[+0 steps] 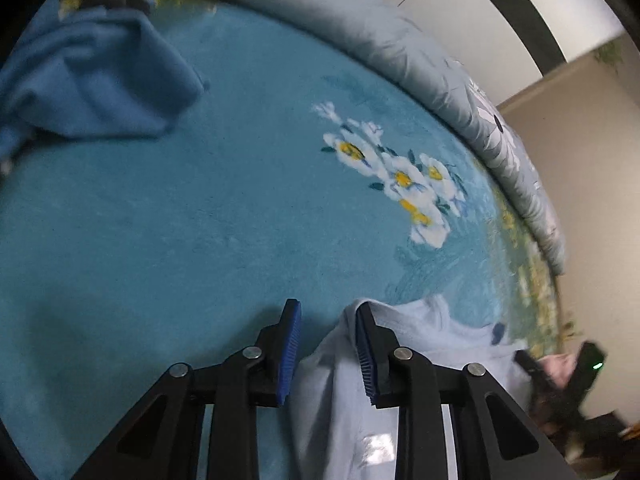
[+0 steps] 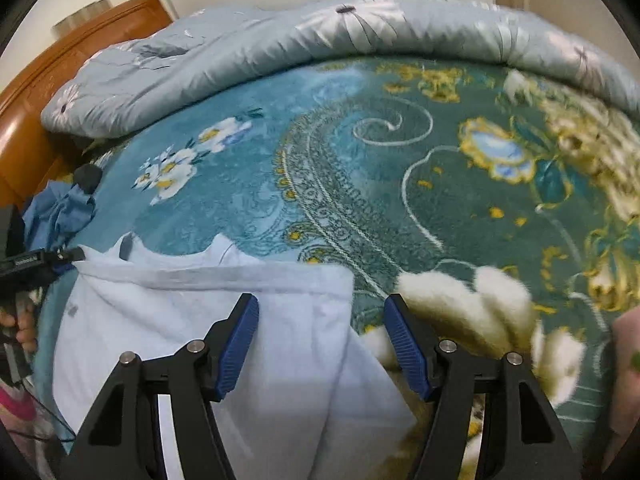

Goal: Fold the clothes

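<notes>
Two grippers hovering over a teal floral blanket (image 2: 248, 184) covering a bed. Left gripper (image 1: 328, 344) holding half-spread jaws about a raised edge of a pale blue garment (image 2: 208, 320); whether pinching it, cannot tell. Right gripper (image 2: 320, 344) spreading wide above the garment's right edge, gripping nothing. Lying near the blanket's near edge, that garment; bunching towards the far left, a darker blue cloth (image 1: 92, 76). Running along the far edge, a grey quilt (image 2: 360, 28).

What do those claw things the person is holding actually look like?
Both are alike. The left gripper and the right gripper each have two matte black fingers built from angular linked bars with triangular cut-outs, joined by round silver pins. Each finger ends in a ridged blue rubber pad. No cables show on them.
</notes>
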`<state>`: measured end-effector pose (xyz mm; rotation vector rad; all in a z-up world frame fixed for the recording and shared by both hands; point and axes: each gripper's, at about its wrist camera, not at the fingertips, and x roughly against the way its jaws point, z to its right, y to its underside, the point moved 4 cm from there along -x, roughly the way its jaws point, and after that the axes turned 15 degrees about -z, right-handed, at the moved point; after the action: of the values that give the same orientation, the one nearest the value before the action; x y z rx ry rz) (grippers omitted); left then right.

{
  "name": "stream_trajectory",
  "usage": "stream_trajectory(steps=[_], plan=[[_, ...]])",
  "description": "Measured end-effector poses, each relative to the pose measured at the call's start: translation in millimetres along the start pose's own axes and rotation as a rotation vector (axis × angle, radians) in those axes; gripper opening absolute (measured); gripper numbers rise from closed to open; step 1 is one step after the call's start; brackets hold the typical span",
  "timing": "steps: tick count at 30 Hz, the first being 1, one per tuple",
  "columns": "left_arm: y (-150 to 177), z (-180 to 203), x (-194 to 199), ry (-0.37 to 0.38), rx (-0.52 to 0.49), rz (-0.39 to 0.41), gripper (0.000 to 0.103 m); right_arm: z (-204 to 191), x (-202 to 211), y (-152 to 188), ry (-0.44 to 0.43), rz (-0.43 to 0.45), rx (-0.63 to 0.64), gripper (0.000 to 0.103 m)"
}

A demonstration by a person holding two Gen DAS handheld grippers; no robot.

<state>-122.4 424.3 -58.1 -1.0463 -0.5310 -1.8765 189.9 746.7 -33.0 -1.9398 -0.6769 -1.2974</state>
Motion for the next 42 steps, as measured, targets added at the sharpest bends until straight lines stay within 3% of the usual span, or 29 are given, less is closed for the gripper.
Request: stream_trajectory(steps=[3, 4, 7, 11, 14, 15, 18, 21, 25, 29, 30, 31, 34, 37, 40, 42], plan=[[-4.8, 0.7, 0.9, 0.004, 0.012, -0.016, 0.050, 4.7, -1.3, -3.4, 0.006, 0.011, -0.022, 0.045], [-4.7, 2.6, 4.0, -0.002, 0.005, -0.012, 0.057, 6.9, -1.9, -4.6, 0.013, 0.009, -0.031, 0.043], [-4.2, 7.5, 18.6, 0.004, -0.014, 0.020, 0.060, 13.8, 4.9, -4.9, 0.008, 0.025, -0.074, 0.043], [5.0, 7.5, 47.3, 0.055, 0.018, 0.093, 0.069, 16.8, 40.9, 16.6, -0.025, 0.109, -0.093, 0.043], [29.8, 21.6, 57.9, 0.037, -0.017, 0.119, 0.069, 22.0, 51.8, 54.1, -0.109, 0.095, -0.115, 0.050], [43.1, 32.2, 56.6, 0.040, -0.056, 0.120, 0.069, 24.9, 52.1, 67.5, -0.148, 0.079, -0.125, 0.055], [88.4, 71.2, 35.4, 0.020, -0.194, 0.068, 0.069, 31.5, 45.3, 106.8, -0.298, 0.014, -0.166, 0.055], [130.2, 107.9, -0.5, 0.023, -0.288, -0.024, 0.069, 34.3, 39.4, 121.9, -0.363, 0.018, -0.202, 0.055], [165.6, 139.7, -40.5, -0.043, -0.375, -0.077, 0.068, 22.1, 32.0, 119.5, -0.431, 0.020, -0.196, 0.055], [184.2, 139.1, -51.7, -0.073, -0.355, -0.045, 0.062, 13.9, 26.9, 116.3, -0.476, 0.047, -0.191, 0.055], [185.9, 139.3, -50.9, -0.090, -0.359, -0.032, 0.053, 14.4, 26.8, 117.2, -0.486, 0.049, -0.208, 0.049], [188.5, 138.4, -49.5, -0.098, -0.355, -0.022, 0.047, 14.2, 27.2, 117.0, -0.490, 0.046, -0.219, 0.033], [192.6, 133.7, -55.2, -0.134, -0.346, -0.025, 0.037, 12.0, 30.3, 115.0, -0.499, 0.036, -0.245, 0.021], [197.2, 132.0, -56.1, -0.180, -0.375, -0.005, 0.033, 8.4, 35.5, 112.3, -0.499, 0.028, -0.263, 0.018], [208.8, 127.8, -30.1, -0.126, -0.341, 0.017, 0.033, -10.8, 58.4, 104.1, -0.433, 0.044, -0.220, 0.017], [219.1, 122.0, -0.2, -0.099, -0.359, 0.092, 0.033, -28.7, 75.5, 99.7, -0.378, 0.062, -0.172, 0.017]])
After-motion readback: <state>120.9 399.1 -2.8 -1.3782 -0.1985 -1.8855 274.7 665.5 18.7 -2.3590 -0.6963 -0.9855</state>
